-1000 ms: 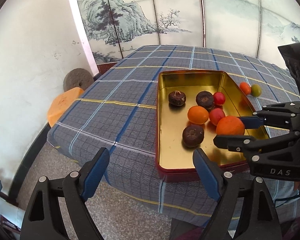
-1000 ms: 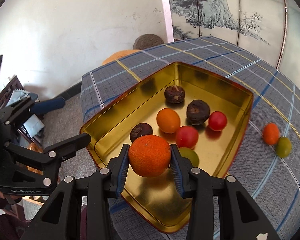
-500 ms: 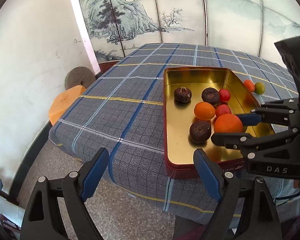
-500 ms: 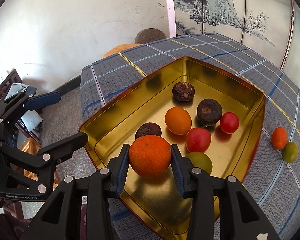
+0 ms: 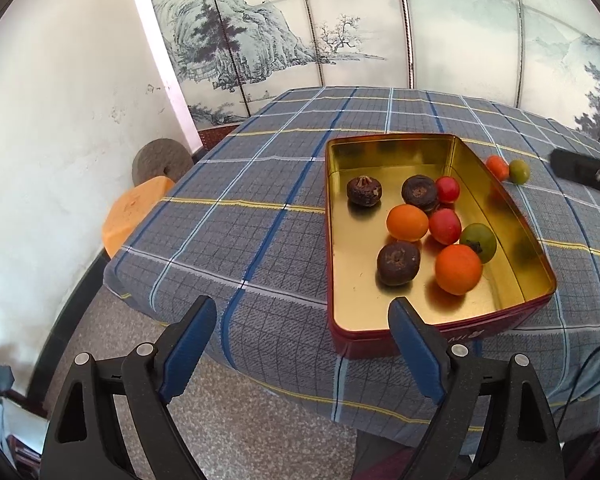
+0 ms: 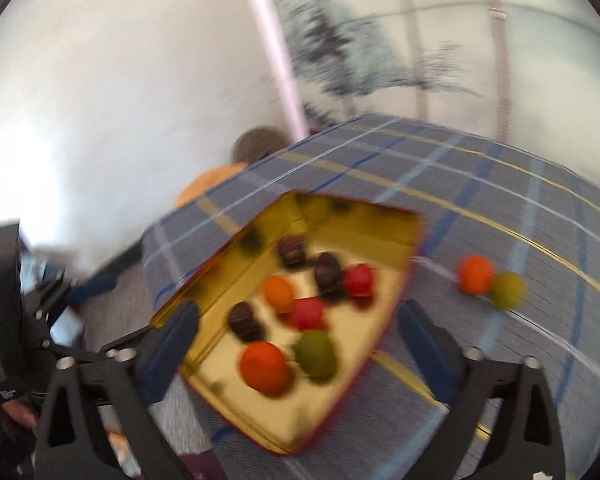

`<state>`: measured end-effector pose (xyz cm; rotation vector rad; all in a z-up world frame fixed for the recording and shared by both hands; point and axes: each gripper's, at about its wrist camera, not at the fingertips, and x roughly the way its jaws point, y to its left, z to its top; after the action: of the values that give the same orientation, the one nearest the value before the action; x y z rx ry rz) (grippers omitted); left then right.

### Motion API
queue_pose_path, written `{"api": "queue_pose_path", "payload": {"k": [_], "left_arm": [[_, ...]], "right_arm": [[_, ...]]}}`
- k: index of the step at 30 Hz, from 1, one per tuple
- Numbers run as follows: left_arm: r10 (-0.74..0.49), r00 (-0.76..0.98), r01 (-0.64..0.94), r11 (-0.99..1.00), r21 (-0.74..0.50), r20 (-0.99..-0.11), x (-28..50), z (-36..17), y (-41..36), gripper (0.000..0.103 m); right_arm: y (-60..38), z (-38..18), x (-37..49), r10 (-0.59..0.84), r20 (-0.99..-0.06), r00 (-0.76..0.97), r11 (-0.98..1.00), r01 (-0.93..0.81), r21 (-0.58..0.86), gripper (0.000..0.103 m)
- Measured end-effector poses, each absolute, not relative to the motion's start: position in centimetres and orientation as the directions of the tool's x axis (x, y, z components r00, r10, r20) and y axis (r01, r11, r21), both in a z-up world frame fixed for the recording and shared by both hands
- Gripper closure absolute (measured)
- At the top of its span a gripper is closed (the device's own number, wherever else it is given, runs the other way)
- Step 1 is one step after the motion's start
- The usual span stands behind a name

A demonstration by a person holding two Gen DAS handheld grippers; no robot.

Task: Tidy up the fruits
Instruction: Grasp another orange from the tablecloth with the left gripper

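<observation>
The large orange [image 5: 458, 269] that was clamped between the right gripper's [image 6: 298, 332] fingers half a second ago now lies loose in the gold tin [image 5: 536, 264], at its near right end, touching the green fruit [image 5: 479, 242] just beyond it. The right gripper has let go and lifted back — its blue-padded fingers stand wide apart with nothing between them, above the tin's near end. From the left wrist view it has almost left the picture; only a black piece [image 5: 584, 172] of it shows at the far right edge.

The left gripper [image 5: 300, 344] hangs off the near edge of the table, jaws spread wide and empty, much as before.

Also in the tin: three dark brown fruits [image 5: 364, 190], a smaller orange [image 5: 407, 222] and two red fruits [image 5: 444, 226]. On the plaid tablecloth [image 5: 240, 232] to the right of the tin, a small orange fruit [image 5: 497, 167] and a green one [image 5: 519, 171] sit touching each other.

The right wrist view is smeared by motion — fruit outlines and the tin's rim are soft there, and the dark fruits read only as blobs. The tin's right wall hides part of the small orange fruit in the left wrist view.
</observation>
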<state>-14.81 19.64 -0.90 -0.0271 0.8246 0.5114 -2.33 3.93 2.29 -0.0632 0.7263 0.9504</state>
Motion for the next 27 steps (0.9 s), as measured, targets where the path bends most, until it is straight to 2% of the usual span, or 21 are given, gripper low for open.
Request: {"api": "queue_pose_path", "payload": {"k": [2,4,7,10,13,19,21,25,27], "left_arm": [[0.419,0.567,-0.435,0.884,0.173,-0.709,-14.6,-0.7,19.3,0.015],[0.404,0.578,-0.414,0.894,0.172,-0.709,-14.2,-0.2,18.8,0.015],[0.358,0.614,-0.347,0.923,0.167,-0.703,-13.4,0.8,17.7,0.015],[0.308,0.65,-0.264,0.949,0.174,-0.694,-11.9,2.1,16.2,0.014],[0.189,0.682,-0.101,0.981,0.165,-0.707,-9.0,3.6,13.9,0.015],[-0.092,0.636,0.16,0.987,0.014,-0.766,-0.8,5.6,10.9,0.015],[-0.113,0.623,0.228,0.973,0.042,-0.774,1.6,5.8,9.6,0.014],[-0.177,0.516,0.501,0.856,0.128,-0.838,6.5,4.5,6.9,0.015],[-0.132,0.509,0.583,0.78,0.228,-0.851,7.7,3.5,5.8,0.015]], "right_arm": [[0.6,1.7,-0.6,0.679,-0.6,0.422,0.683,-0.662,0.308,0.0],[-2.0,0.7,1.4,0.608,-0.674,0.419,0.751,-0.578,0.318,0.0],[-6.5,-1.4,4.1,0.426,-0.781,0.456,0.864,-0.462,0.201,0.0],[-10.3,-2.9,5.8,0.276,-0.828,0.487,0.922,-0.378,0.085,0.0],[-13.6,-4.7,7.3,0.137,-0.856,0.498,0.948,-0.317,-0.033,0.0],[-16.3,-5.0,8.3,0.15,-0.847,0.51,0.945,-0.325,-0.028,0.0],[-16.5,-5.2,8.2,0.168,-0.832,0.528,0.938,-0.345,-0.029,0.0],[-16.7,-5.2,7.8,0.186,-0.819,0.544,0.933,-0.359,-0.026,0.0],[-16.7,-5.2,8.0,0.188,-0.818,0.544,0.932,-0.361,-0.025,0.0]]}}
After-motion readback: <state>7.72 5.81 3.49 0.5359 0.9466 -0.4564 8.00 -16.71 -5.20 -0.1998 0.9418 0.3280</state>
